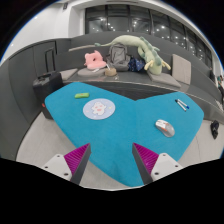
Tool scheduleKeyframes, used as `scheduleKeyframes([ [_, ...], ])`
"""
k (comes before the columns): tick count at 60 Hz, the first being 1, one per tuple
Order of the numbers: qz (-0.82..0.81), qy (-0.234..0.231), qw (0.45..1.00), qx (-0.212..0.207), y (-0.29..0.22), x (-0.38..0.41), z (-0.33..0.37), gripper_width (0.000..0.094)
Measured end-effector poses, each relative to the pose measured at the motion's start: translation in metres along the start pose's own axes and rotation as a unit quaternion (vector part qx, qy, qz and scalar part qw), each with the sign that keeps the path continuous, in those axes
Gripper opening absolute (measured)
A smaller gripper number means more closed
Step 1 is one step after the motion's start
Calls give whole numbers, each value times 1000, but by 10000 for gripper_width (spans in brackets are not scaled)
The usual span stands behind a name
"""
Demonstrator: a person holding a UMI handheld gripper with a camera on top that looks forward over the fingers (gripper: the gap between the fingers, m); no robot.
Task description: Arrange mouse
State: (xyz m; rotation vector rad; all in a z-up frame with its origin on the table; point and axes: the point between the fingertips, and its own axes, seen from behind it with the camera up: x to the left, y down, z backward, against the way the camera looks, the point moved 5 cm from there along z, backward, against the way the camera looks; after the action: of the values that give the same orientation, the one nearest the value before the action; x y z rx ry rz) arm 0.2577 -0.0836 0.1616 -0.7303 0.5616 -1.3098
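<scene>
Grey mouse (164, 127) lies beyond the claw (111, 160) – its fingers spread apart, empty

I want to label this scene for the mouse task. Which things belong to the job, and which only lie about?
For the job: mouse; teal mat; gripper, fingers open.

Lying about: round white disc; small green item; blue pen; plush toys on the sofa.

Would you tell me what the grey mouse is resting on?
The mouse lies on the teal mat, beyond the open gripper. The mat patch directly beneath it is covered, so anything under there cannot be seen.
</scene>
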Motion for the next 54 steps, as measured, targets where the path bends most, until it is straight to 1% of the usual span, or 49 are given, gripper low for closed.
scheduleKeyframes([
  [7,-10,14,1000,-8,0,-20,-7,855],
  [8,-11,13,1000,-9,5,-39,-4,853],
  [15,-20,34,999,-11,12,-80,-10,856],
  [16,-22,42,999,-12,11,-77,-11,855],
  [23,-31,70,997,-26,20,-136,-9,857],
  [29,-38,96,994,-29,27,-174,-10,857],
  [34,-45,109,992,-32,33,-201,-14,856],
  [39,-53,115,991,-39,39,-222,-18,856],
  [46,-57,109,991,-54,43,-238,-26,863],
  [54,-57,104,991,-69,43,-252,-50,862],
])
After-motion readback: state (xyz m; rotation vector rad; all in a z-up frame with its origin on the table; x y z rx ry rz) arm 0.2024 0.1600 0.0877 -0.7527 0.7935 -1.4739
